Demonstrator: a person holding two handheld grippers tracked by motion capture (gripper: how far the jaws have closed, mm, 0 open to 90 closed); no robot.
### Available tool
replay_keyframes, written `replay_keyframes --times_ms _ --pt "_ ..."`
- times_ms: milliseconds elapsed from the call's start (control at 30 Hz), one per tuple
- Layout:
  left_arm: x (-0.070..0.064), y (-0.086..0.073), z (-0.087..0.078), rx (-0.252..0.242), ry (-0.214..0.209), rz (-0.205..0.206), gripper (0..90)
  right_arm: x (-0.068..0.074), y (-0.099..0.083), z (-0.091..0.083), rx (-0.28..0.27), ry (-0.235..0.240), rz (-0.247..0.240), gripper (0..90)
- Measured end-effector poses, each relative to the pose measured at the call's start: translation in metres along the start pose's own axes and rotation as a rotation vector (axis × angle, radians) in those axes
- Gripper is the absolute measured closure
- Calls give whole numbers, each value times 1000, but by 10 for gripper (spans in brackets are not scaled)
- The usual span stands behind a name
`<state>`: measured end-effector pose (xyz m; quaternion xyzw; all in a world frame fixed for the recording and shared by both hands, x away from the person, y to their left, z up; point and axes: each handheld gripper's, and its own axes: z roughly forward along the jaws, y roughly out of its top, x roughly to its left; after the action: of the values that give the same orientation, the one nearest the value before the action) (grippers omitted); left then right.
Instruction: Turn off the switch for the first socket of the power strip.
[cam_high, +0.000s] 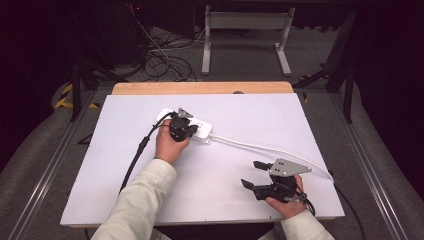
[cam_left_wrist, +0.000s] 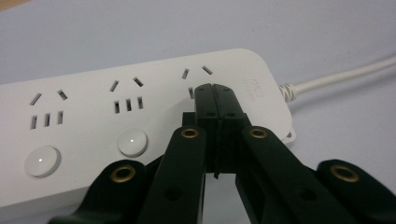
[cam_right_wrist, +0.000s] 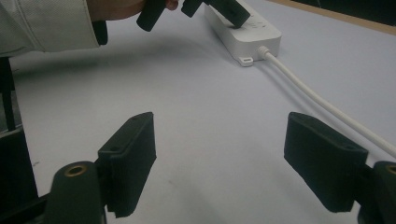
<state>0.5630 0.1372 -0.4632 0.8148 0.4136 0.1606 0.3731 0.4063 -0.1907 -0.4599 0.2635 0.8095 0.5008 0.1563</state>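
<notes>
So the white power strip (cam_high: 192, 127) sits mid-table (cam_high: 250, 110), a bit toward the far edge. Left tongs (cam_left_wrist: 215, 91) are clenched tight with nothing between them, tips pressed on the strip's cord-end socket. Right tongs (cam_right_wrist: 219, 163) hang released, well apart from the strip, beside its cord (cam_high: 270, 149).

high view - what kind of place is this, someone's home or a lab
Probably a lab or recording studio, not a home: a bare white table stands among black curtains, loose cables lie on the grey floor behind it, and metal rails run alongside.
</notes>
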Motion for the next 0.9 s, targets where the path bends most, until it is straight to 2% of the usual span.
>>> replay_keyframes --times_ms 367,467,567,633,733,800,900 --pt "1 0 0 5 -6 -9 900 0 0 0 3 4 3 256" --pt "-1 1 0 10 7 4 900 0 -1 1 3 4 5 256" --pt "0 0 0 20 -9 -4 900 0 -1 1 4 4 5 256" --pt "-2 0 0 14 3 8 900 0 -1 1 5 4 5 256" --pt "-1 0 -1 12 -4 10 900 0 -1 0 4 4 4 255" --pt "0 2 -6 20 0 -5 900 -1 -1 0 3 1 3 255" --pt "-2 4 -13 -12 -20 -5 900 -2 -1 -1 0 0 5 255"
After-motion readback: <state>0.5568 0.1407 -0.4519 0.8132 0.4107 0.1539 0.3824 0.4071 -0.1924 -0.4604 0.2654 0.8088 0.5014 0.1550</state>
